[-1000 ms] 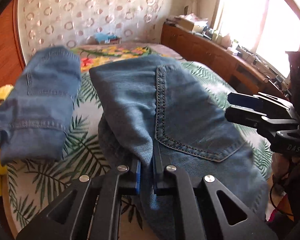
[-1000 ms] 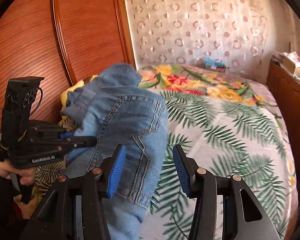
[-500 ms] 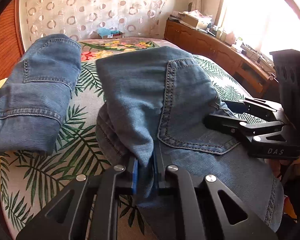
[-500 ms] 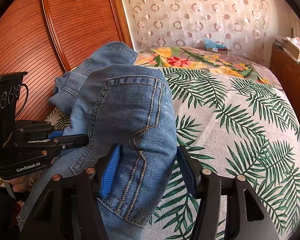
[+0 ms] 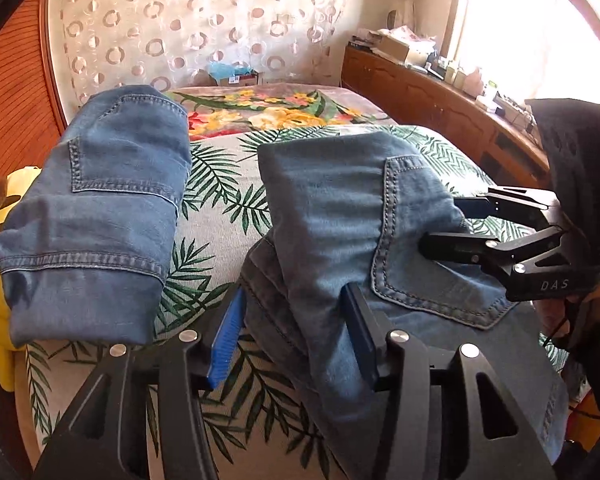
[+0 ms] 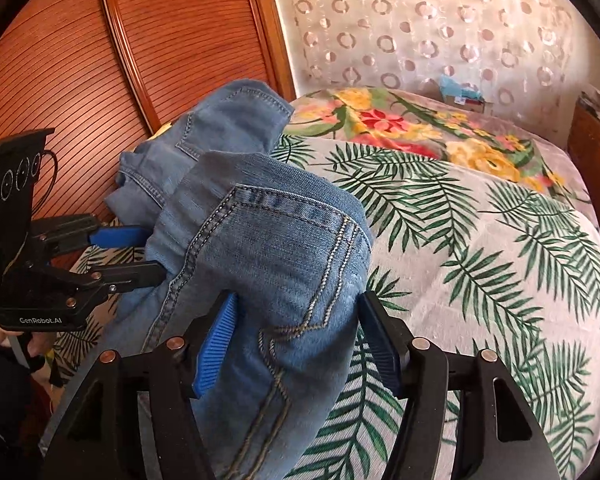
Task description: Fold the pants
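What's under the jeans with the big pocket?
The jeans lie on the leaf-print bedspread, which shows all around them. Darker folded denim layers peek out beneath their left edge. Whatever else is underneath is covered.

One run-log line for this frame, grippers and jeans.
left gripper: opening, denim between, unpinched | right gripper: opening, astride fold | folded blue denim jeans: on palm-leaf bedspread

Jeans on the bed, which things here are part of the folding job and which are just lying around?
Part of the job:
- jeans being folded
- left tool, jaws opening around them
- right tool, jaws opening around them

Just lying about:
- already folded jeans
- yellow plush
- floral blanket
- cluttered sideboard
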Motion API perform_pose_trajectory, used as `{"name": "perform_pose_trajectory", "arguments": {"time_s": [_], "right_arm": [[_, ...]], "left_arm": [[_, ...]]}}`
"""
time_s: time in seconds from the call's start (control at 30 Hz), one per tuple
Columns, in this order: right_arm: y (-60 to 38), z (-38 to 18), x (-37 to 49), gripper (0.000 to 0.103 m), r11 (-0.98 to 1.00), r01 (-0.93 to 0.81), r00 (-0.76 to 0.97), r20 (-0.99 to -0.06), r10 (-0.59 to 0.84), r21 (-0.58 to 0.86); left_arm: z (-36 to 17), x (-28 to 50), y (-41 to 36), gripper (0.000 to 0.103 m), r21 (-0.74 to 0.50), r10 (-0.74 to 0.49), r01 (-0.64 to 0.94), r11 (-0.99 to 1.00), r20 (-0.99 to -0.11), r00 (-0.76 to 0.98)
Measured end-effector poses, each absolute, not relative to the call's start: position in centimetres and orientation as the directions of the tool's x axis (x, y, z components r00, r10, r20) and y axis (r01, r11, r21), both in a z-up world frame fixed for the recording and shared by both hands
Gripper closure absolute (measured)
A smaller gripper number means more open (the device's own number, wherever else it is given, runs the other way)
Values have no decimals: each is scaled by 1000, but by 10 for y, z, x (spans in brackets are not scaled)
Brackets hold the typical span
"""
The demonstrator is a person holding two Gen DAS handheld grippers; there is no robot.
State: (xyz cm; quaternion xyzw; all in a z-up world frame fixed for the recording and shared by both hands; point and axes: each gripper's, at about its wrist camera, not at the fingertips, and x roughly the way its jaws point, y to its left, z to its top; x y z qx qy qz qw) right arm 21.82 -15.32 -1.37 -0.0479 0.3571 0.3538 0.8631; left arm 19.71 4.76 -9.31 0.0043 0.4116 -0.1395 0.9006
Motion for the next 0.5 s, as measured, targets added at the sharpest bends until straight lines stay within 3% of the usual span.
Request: {"name": "perform_pose_trajectory", "arguments": {"time_s": [0.3,0.4,0.5], "right_arm": [[-138,-35,248,36,695,-671,394,-670,629,258],[-133,-36,255,48,667,-689,357,-668,653,284],[-134,-29,260,69,643,-694,323,-658,681,325]], "left_arm": [[-110,210,46,51,-126,-257,256,958,-768,587],[-112,212,46,51,-127,-258,255,959,-767,587],[-112,213,47,51,-158,-287,262,952,-757,588]]}}
